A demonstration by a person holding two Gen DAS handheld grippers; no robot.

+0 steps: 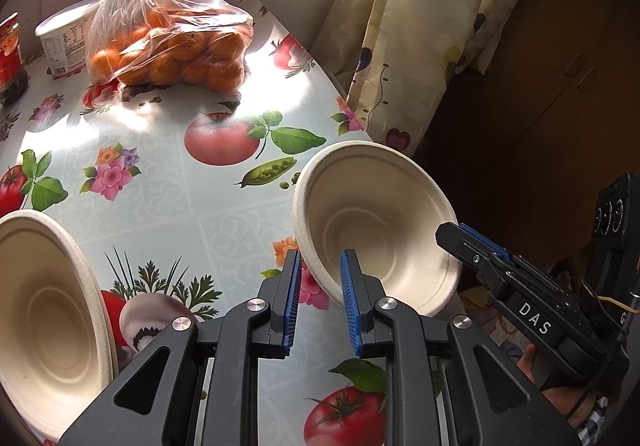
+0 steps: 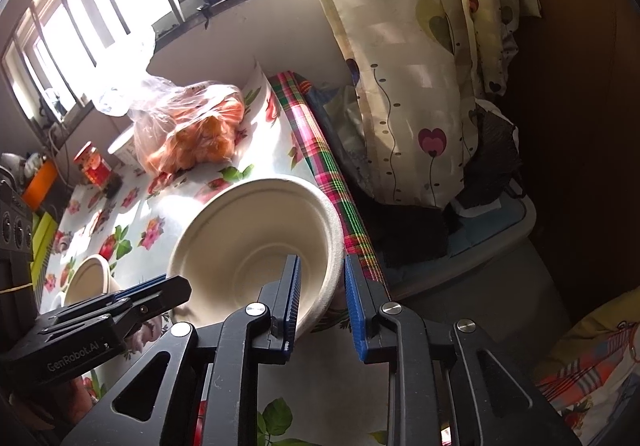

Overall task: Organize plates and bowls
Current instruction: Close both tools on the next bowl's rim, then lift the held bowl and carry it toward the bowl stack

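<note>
Two bowls observed, both off-white moulded pulp, rolled rim, concentric rings pressed into base, both empty.

First bowl (image 1: 380, 222) (image 2: 256, 242): sat at worktop (image 1: 168, 198) right edge, tilted, opening facing cameras. Rim on one side lay between left claw (image 1: 320, 298) pads; opposite rim wall lay between right claw (image 2: 322, 306) pads. Whether pads touched rim could not be told.

Second bowl (image 1: 44, 322) (image 2: 90, 280): sat on worktop well apart to left, near front edge, partly cut off in left view, partly hidden in right view.
</note>
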